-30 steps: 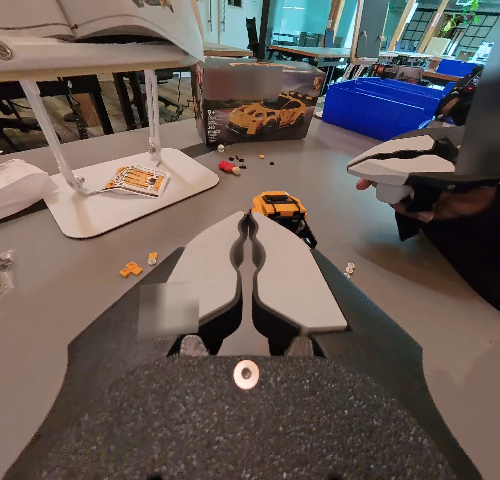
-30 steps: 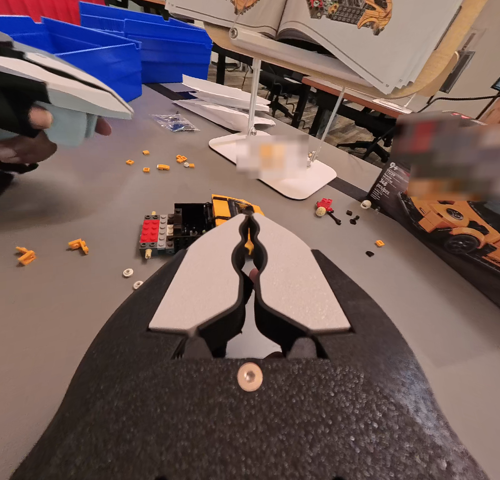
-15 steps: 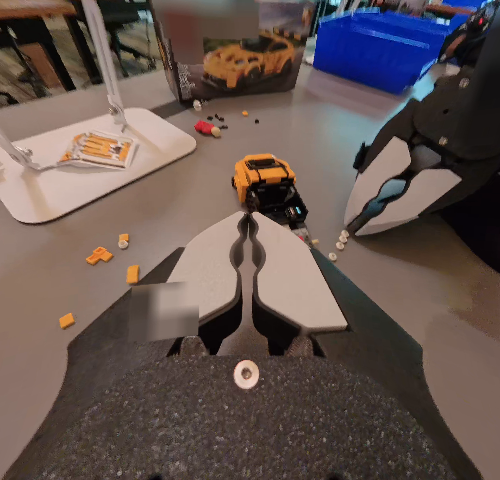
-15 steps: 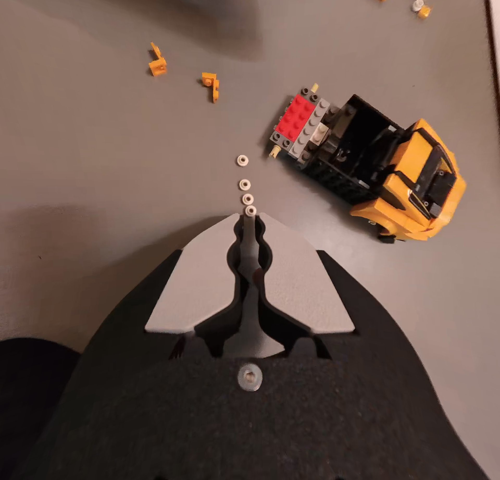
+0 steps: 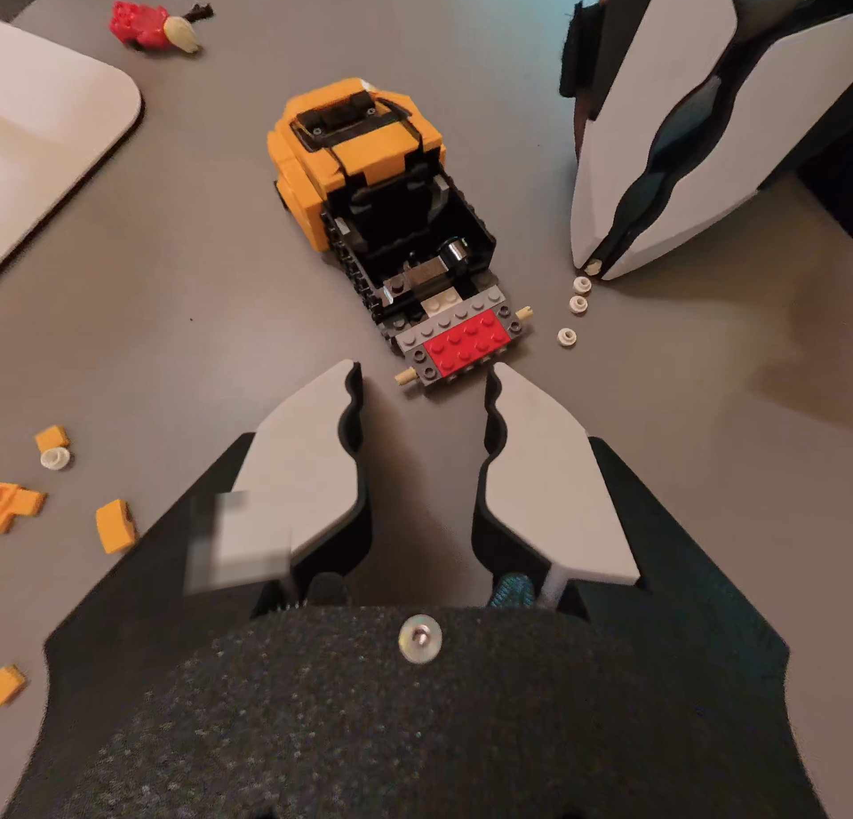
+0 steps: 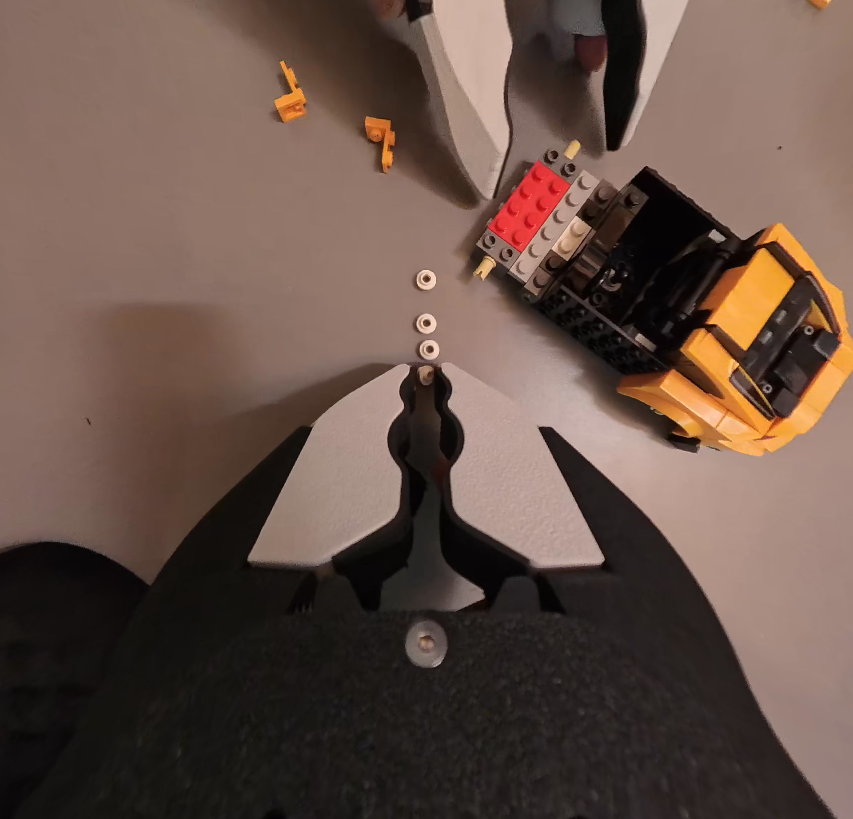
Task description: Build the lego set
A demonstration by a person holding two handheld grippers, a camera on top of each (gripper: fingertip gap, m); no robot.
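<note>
A partly built brick car (image 5: 369,159), orange at the far end and black in the middle, lies on the grey table. Its near end is a red plate (image 5: 466,342). My left gripper (image 5: 422,372) is open and empty, its tips just short of that red end, one on each side. My right gripper (image 6: 424,376) is shut on a small white round stud (image 6: 424,374) at the table surface. The left wrist view shows the same stud (image 5: 592,267) pinched in its tips. Three more white studs (image 6: 426,322) lie in a row just beyond. The left gripper's fingers (image 6: 461,104) show beside the car (image 6: 738,335).
Loose orange pieces lie left of my left gripper (image 5: 115,524) and beyond the studs (image 6: 288,99). A red piece (image 5: 138,23) and small black bits lie past the car. A white stand base (image 5: 46,127) is at the far left. My left tips are roughly 20 cm from the red piece (image 5: 138,23).
My left gripper dropped toward the car's red end and opened wide. My right gripper moved forward slightly, so the nearest white stud now sits between its tips.
</note>
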